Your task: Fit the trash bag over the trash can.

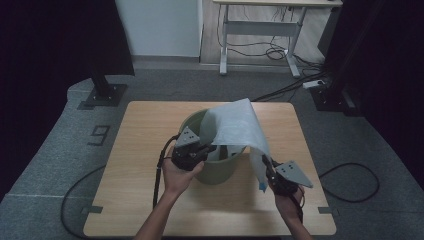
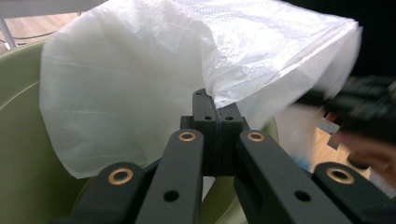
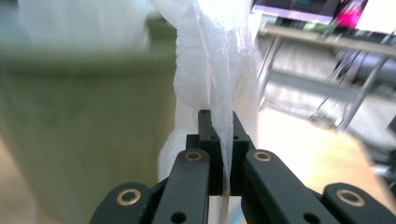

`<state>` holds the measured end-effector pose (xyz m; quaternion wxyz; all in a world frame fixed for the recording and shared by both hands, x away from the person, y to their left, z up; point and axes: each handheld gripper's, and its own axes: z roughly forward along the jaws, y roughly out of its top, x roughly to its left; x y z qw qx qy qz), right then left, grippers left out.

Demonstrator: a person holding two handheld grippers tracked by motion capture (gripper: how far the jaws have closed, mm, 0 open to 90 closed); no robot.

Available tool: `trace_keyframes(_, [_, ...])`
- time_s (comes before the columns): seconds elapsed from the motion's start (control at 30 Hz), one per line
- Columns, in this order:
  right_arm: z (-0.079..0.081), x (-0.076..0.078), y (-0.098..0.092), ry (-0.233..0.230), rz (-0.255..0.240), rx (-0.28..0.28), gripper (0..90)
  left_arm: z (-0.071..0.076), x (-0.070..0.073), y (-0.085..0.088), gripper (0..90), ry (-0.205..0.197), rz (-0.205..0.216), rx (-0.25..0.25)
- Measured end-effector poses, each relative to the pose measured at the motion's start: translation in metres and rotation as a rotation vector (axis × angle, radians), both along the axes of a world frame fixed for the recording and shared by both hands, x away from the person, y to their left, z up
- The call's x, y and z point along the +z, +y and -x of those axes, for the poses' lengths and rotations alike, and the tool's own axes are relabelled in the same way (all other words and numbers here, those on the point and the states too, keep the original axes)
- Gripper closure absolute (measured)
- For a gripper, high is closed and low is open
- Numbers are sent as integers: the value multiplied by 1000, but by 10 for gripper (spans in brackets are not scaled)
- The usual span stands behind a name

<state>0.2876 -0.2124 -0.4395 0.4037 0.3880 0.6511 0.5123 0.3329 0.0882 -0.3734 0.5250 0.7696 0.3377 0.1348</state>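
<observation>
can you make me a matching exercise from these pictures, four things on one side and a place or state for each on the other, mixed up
Things:
1. white plastic bag
2. green bin
3. left gripper
4. right gripper

Places or states:
A. stands on the wooden table
B. shut on the bag at the bin's near rim
C. stretched between both grippers, draped over the bin
D. shut on the bag's edge, to the right of the bin

Pairs: 1-C, 2-A, 3-B, 4-D

White desk [image 1: 260,25], floor cables [image 1: 280,50] beyond.
</observation>
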Motion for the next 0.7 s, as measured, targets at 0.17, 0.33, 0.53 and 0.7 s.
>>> trace_keyframes(0.17, [3,36,-8,-70,-18,28,883,-2,1,6,892,0,2,6])
trace_keyframes(0.33, [1,65,-4,-124,-14,68,883,-5,3,11,796,21,41,-26])
trace_keyframes(0.53, [-4,82,11,-150,48,108,883,6,16,4,451,-77,8,17])
trace_keyframes(0.7, [-9,90,21,-129,80,130,883,11,30,-2,366,-96,29,1])
